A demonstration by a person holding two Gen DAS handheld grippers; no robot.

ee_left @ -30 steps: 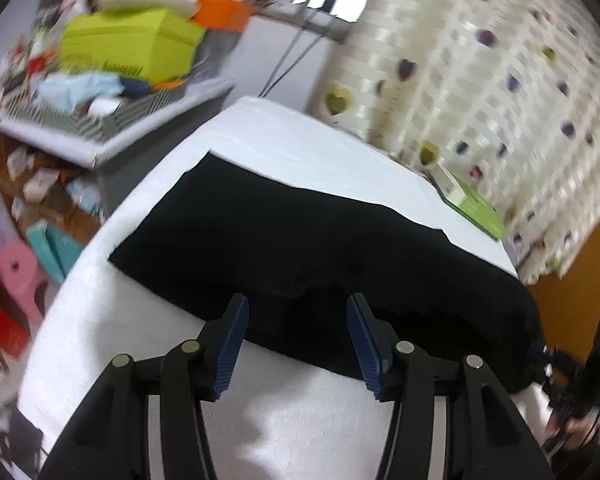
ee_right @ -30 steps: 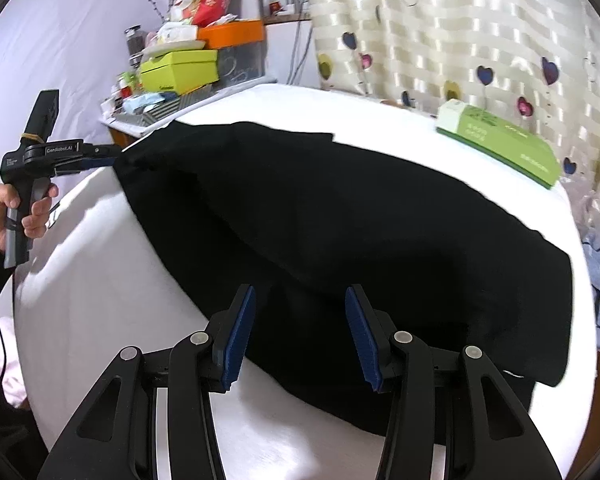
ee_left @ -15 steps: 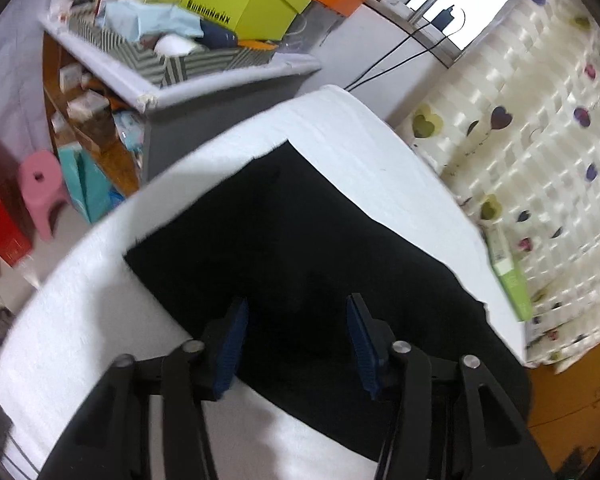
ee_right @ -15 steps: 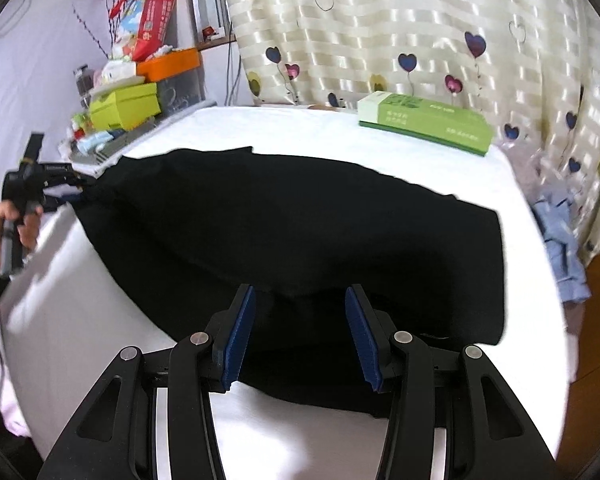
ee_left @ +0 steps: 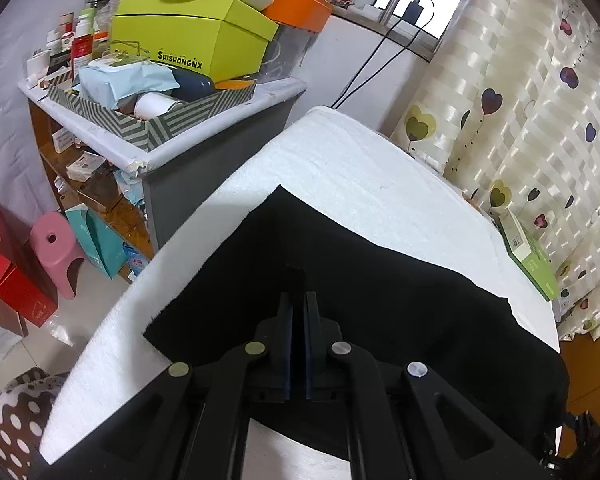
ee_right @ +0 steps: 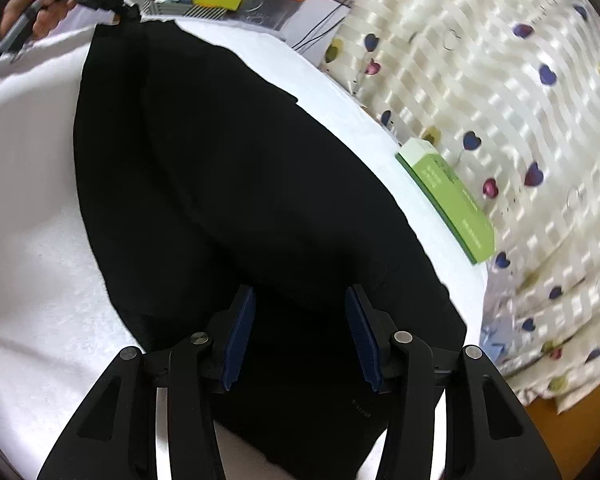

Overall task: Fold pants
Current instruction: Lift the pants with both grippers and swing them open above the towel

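Here the black pants (ee_left: 380, 312) lie spread across the white-covered table (ee_left: 360, 168), one squared end toward the cluttered shelf unit (ee_left: 204, 128) and the rest running off toward the heart-print curtain (ee_left: 532, 120). The left gripper (ee_left: 299, 280) has its jaws pressed together, apparently pinching a small tuft of black cloth that pokes out at the tips, near the pants' end closest to the shelf unit. The right gripper (ee_right: 300, 308) hangs with its jaws spread wide over the other end of the pants, holding nothing.

The likeliest fault is an uneven fold: with only one end pinched, lifting it would drag the cloth askew unless the right gripper bites its own edge first. The left pinch looks shallow, so the fabric could slip free, or it may have caught only the top layer and leave the lower one behind on the table. The pants' far edge sits near the green box (ee_right: 448, 196) beside the curtain, and a sweeping fold could nudge it.

Much is hard to read. Black on black hides seams, waistband and layers, so which end is the waist cannot be told. The right view is blurred, and its gripper body covers the near hem. A hand (ee_right: 40, 8) holding the left gripper shows only at the corner beside the shelf unit.
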